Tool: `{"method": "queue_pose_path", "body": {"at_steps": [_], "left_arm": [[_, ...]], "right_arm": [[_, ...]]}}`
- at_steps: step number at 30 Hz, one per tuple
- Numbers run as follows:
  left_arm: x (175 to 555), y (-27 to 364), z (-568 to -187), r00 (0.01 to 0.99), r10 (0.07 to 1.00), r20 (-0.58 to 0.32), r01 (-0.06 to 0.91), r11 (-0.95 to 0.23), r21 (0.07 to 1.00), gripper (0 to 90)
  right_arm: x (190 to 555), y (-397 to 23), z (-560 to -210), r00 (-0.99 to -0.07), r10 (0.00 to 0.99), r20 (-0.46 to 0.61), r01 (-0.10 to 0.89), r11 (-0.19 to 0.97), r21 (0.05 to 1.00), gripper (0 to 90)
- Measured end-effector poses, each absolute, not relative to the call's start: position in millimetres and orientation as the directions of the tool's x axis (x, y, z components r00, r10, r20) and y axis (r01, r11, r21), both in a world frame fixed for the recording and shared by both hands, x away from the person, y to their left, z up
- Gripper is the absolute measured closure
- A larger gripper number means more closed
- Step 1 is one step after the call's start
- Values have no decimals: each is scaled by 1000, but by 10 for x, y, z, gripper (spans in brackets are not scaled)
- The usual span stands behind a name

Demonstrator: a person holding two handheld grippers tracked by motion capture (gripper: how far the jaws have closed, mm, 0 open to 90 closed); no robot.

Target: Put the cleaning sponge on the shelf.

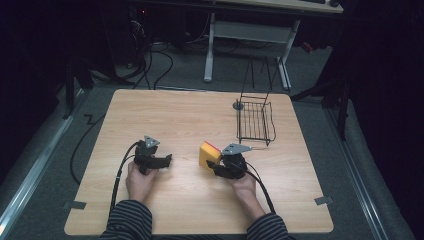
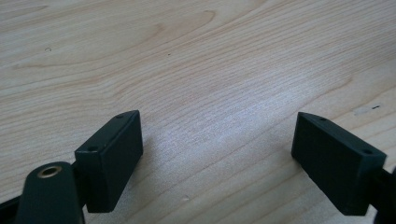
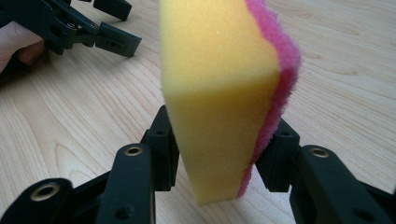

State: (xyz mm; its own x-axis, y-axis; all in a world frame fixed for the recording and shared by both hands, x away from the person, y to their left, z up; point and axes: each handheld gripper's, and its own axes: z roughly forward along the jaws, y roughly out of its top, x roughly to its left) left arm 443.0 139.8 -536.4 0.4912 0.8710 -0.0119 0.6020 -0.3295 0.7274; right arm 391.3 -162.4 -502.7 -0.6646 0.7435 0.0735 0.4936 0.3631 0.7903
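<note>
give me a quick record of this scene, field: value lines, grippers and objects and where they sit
surface: wooden table
left gripper: open, jaws wide apart over bare wood, holding nothing
right gripper: shut on the sponge
sponge: yellow with a pink scrub side, clamped on edge between the right jaws
wire basket: black, far right part of the table, nothing in it
other gripper seen from right gripper view: upper left, held in a hand

The table is pale wood with a smooth, matt grain. The sponge is porous yellow foam backed by a rough, fuzzy pink scouring layer. The basket is thin black wire, and the right gripper looks like matt black plastic.
</note>
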Motion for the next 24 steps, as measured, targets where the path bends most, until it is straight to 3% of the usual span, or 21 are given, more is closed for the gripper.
{"method": "queue_pose_path", "body": {"at_steps": [24], "left_arm": [[4429, 1398, -5364, 491, 871, -14, 603, -328, 727, 172]], "right_arm": [[3816, -1751, -4854, -670, 737, 88, 477, 336, 812, 603]]}}
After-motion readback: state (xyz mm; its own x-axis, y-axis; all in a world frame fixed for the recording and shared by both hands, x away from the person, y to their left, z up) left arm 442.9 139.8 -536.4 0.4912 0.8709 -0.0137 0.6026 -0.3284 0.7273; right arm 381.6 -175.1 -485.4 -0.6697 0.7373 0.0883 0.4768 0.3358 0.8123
